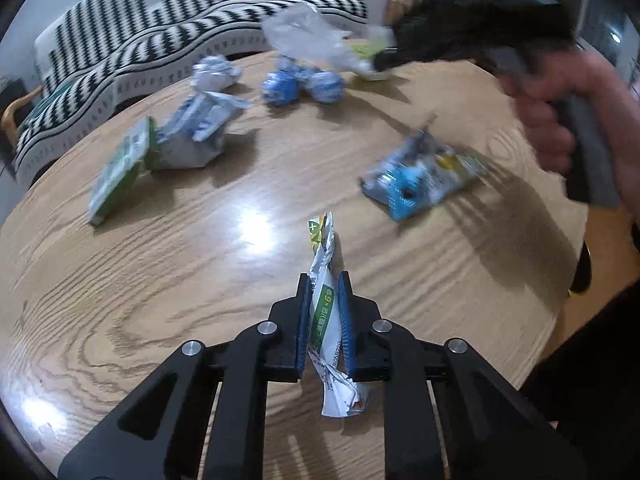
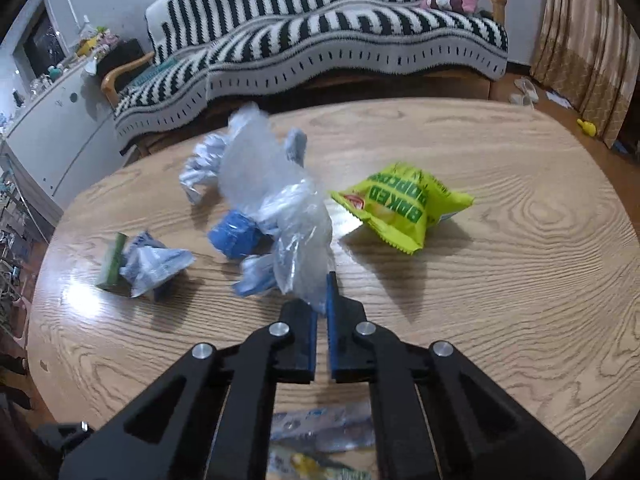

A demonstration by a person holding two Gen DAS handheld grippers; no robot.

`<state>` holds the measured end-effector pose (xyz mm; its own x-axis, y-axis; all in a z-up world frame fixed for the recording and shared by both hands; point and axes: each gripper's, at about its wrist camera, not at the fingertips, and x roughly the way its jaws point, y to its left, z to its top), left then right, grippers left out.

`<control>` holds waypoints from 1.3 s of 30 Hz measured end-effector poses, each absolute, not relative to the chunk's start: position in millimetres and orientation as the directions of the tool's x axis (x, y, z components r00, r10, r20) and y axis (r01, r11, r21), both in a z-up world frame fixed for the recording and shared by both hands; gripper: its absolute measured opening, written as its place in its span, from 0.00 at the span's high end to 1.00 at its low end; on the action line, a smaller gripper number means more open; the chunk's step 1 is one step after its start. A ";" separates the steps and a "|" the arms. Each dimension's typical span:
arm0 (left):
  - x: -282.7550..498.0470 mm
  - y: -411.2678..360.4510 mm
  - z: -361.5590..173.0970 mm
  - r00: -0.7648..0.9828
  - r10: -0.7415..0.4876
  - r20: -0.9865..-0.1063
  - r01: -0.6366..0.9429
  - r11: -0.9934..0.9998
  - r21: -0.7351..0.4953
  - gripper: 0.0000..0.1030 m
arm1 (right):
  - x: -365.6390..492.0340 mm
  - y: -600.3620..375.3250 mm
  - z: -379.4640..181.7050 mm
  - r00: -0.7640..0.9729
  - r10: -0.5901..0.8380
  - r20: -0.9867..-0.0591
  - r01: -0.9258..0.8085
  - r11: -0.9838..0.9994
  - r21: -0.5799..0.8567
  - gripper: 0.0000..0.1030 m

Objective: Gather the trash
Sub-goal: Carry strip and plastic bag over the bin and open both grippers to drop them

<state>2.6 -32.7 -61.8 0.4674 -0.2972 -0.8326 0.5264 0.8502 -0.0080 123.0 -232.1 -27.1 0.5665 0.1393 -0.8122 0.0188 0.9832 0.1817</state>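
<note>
My left gripper (image 1: pixel 324 285) is shut on a white and green sachet wrapper (image 1: pixel 325 256), which stands on edge between the blue pads just over the wooden table (image 1: pixel 200 280). My right gripper (image 2: pixel 322 286) is shut on the bottom corner of a crumpled clear plastic bag (image 2: pixel 272 196), which rises up and to the left of the fingers. In the left wrist view that clear plastic bag (image 1: pixel 304 34) hangs blurred above the table's far side, with a person's hand (image 1: pixel 560 120) on the right gripper's handle.
A lime-green popcorn bag (image 2: pixel 404 208) lies right of the plastic bag. Crumpled blue and white wrappers (image 2: pixel 236 236) and a green-edged packet (image 2: pixel 114 260) lie to the left. A blue snack packet (image 1: pixel 420 176) lies mid-table. A striped sofa (image 2: pixel 320 40) stands behind the table.
</note>
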 end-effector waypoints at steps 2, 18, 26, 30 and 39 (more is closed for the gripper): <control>9.3 -29.1 -57.6 0.479 -0.286 -0.830 0.495 0.869 -0.013 0.87 | 111.4 -233.2 -15.5 0.589 0.144 -0.795 0.007 0.983 0.183 0.96; 26.6 -67.6 -18.5 0.556 -0.274 -0.785 0.405 0.914 -0.032 0.87 | 5.7 -295.2 26.5 0.651 0.103 -0.752 0.063 0.980 0.189 0.96; 14.1 -131.7 -7.6 0.547 -0.333 -0.768 0.471 0.881 -0.046 0.87 | -56.1 -378.0 22.0 0.647 0.010 -0.763 0.202 0.962 0.185 0.96; -0.4 -175.4 -3.4 0.527 -0.387 -0.756 0.536 0.842 -0.057 0.87 | -90.9 -418.1 19.4 0.644 -0.035 -0.764 0.273 0.944 0.187 0.96; -35.5 -277.5 -6.6 0.443 -0.503 -0.742 0.671 0.735 -0.098 0.87 | -174.7 -505.9 4.8 0.611 -0.118 -0.782 0.441 0.871 0.214 0.96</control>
<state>-35.5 -277.5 -6.6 0.4429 -0.5026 -0.7424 0.6707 0.7353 -0.0976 -174.7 -505.9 4.8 0.6114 -0.1178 -0.7825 0.4415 0.8714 0.2138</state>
